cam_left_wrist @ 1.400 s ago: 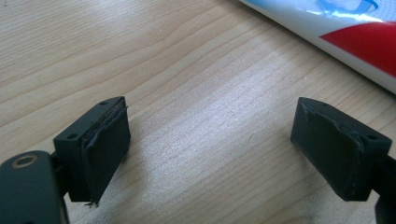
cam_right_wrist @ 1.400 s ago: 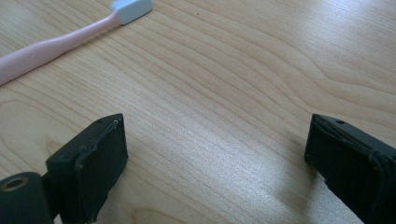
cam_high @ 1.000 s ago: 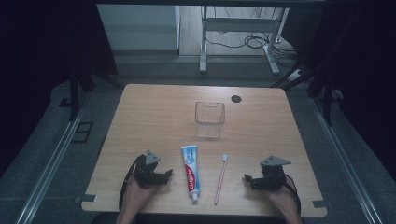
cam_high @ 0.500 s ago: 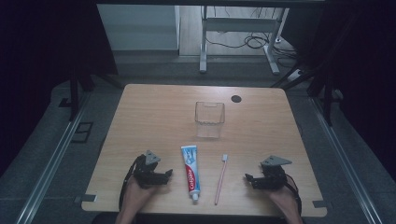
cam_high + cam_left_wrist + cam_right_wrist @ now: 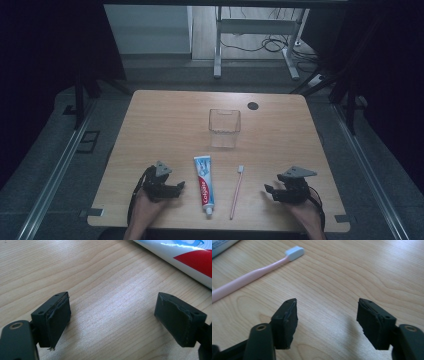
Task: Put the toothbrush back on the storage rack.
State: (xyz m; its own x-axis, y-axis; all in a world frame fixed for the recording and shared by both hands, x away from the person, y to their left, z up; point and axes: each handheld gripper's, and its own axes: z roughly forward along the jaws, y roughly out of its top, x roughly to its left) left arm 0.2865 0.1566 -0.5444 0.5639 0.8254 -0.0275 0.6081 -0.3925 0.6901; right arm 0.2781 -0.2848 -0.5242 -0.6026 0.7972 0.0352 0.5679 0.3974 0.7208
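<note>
From above: left gripper (image 5: 181, 187) and right gripper (image 5: 267, 190) low at the near table (image 5: 165, 120) edge, toothpaste (image 5: 204, 182) and toothbrush (image 5: 236, 190) lying between. Left gripper view: spread wide over bare wood, empty, toothpaste (image 5: 185, 255) far right. Right gripper view: just been closing, still parted and empty, toothbrush (image 5: 254, 272) far left.

We're seeing two black handheld grippers, w/ bare forearms coming in at the bottom edge of the high view, no sleeves showing. The left gripper (image 5: 181, 186), lower left of that frame, is carrying a grey three-cornered plate on top, and a black cable is looping beside the wrist. The right gripper (image 5: 267, 189), lower right, is wearing the same kind of grey plate, w/ a dark cable curving along the forearm. In the left gripper view we're looking at blocky black jaws w/ worn, frayed pad edges, small screw holes and a brass-coloured rivet at lower left. The right gripper view is showing similar brass rivets, one per jaw arm.
</note>
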